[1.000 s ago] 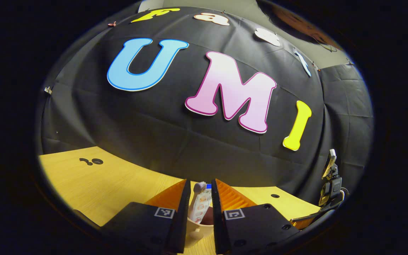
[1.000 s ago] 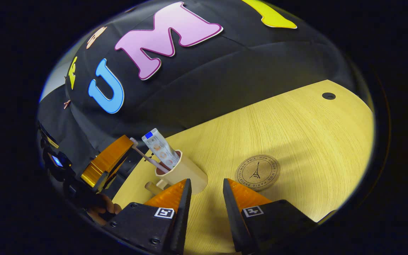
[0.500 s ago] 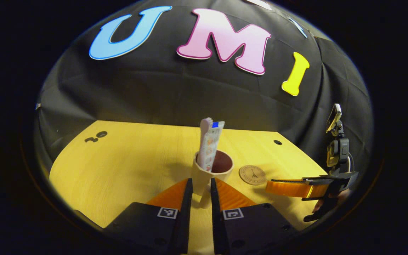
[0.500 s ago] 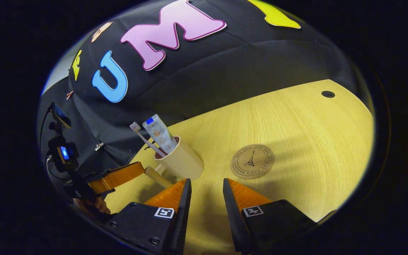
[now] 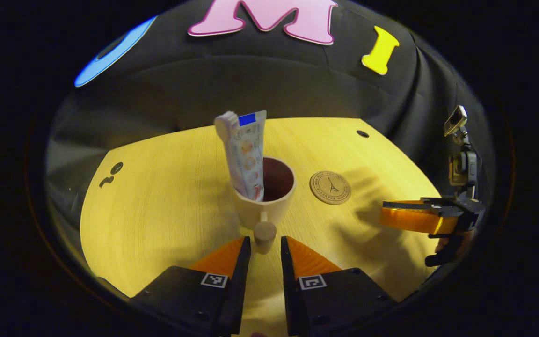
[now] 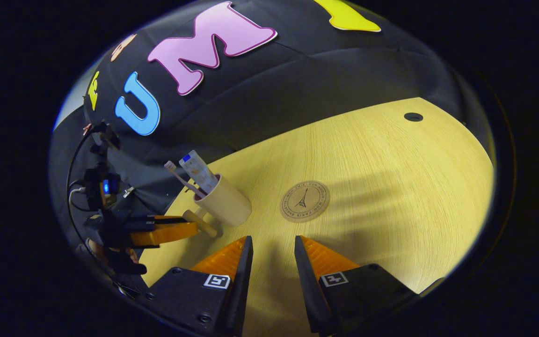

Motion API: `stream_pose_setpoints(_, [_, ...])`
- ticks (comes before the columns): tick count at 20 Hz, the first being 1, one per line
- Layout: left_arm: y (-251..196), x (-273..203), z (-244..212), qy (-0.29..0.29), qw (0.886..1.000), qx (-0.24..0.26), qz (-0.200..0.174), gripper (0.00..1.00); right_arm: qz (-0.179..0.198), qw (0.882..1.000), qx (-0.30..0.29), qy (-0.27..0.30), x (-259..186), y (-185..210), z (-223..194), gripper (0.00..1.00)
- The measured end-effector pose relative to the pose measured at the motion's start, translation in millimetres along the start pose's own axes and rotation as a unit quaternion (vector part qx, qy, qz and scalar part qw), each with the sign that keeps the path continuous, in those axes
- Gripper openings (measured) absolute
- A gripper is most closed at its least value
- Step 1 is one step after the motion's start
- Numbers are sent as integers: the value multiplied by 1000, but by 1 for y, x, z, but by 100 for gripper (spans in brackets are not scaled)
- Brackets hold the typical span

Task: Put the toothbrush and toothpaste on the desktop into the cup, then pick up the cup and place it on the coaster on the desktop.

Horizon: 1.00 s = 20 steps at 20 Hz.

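Observation:
A beige cup stands on the wooden desktop, with the toothpaste tube and the toothbrush upright inside it. Its round wooden handle points at my left gripper, which is open; the handle's end sits in the gap between the fingertips, and no pressing is visible. The round coaster lies just right of the cup. In the right gripper view the cup and coaster lie ahead. My right gripper is open over bare desktop, holding nothing.
The black cloth wall closes off the back of the desktop. Small round holes sit near the far edge, and a dark cutout at the left. The right gripper, held by a hand, hovers right of the coaster.
My left gripper drew back from above the cup, where the toothpaste stood between its fingers, and dropped to the handle's level. The right gripper barely shifted.

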State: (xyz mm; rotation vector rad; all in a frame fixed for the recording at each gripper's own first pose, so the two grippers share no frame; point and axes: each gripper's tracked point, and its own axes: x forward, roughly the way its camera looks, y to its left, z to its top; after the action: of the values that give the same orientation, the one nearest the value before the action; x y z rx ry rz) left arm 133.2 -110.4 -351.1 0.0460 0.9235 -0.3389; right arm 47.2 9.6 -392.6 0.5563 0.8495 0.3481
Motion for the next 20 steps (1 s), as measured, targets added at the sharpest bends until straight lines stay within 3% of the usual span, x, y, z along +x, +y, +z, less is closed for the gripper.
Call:
stream_pose_setpoints(1, [0, 6, 2, 14, 1000, 2, 4, 41, 0, 1000, 2, 6, -6, 1, -3, 55])
stream_pose_setpoints(5, [7, 27, -1, 57, 998, -1, 13, 40, -5, 999, 16, 30, -40, -2, -21, 55])
stream_pose_setpoints(6, [7, 30, -2, 65, 998, 3, 14, 49, -7, 999, 18, 35, -45, -4, -25, 55])
stream_pose_setpoints(7, [7, 33, -4, 74, 997, 9, 15, 40, -10, 999, 20, 38, -48, -7, -27, 55])
stream_pose_setpoints(8, [8, 37, -6, 86, 996, 16, 16, 40, -13, 999, 22, 41, -52, -11, -29, 55])
stream_pose_setpoints(9, [8, 40, -6, 94, 995, 19, 17, 49, -15, 999, 27, 43, -55, -14, -29, 55])
stream_pose_setpoints(10, [11, 44, -5, 101, 994, 23, 20, 41, -18, 998, 31, 43, -57, -18, -28, 55])
stream_pose_setpoints(12, [12, 50, -5, 116, 993, 28, 18, 47, -22, 998, 45, 41, -57, -25, -23, 55])
stream_pose_setpoints(15, [13, 56, -11, 139, 989, 37, 16, 47, -20, 997, 61, 40, -56, -23, -20, 55])
stream_pose_setpoints(18, [14, 60, -14, 152, 987, 40, 13, 41, -14, 997, 57, 49, -56, -16, -26, 55])
stream_pose_setpoints(19, [14, 61, -15, 157, 987, 37, 9, 44, -11, 997, 53, 52, -55, -13, -28, 55])
stream_pose_setpoints(20, [15, 61, -16, 160, 986, 36, 8, 39, -9, 997, 49, 55, -55, -11, -30, 55])
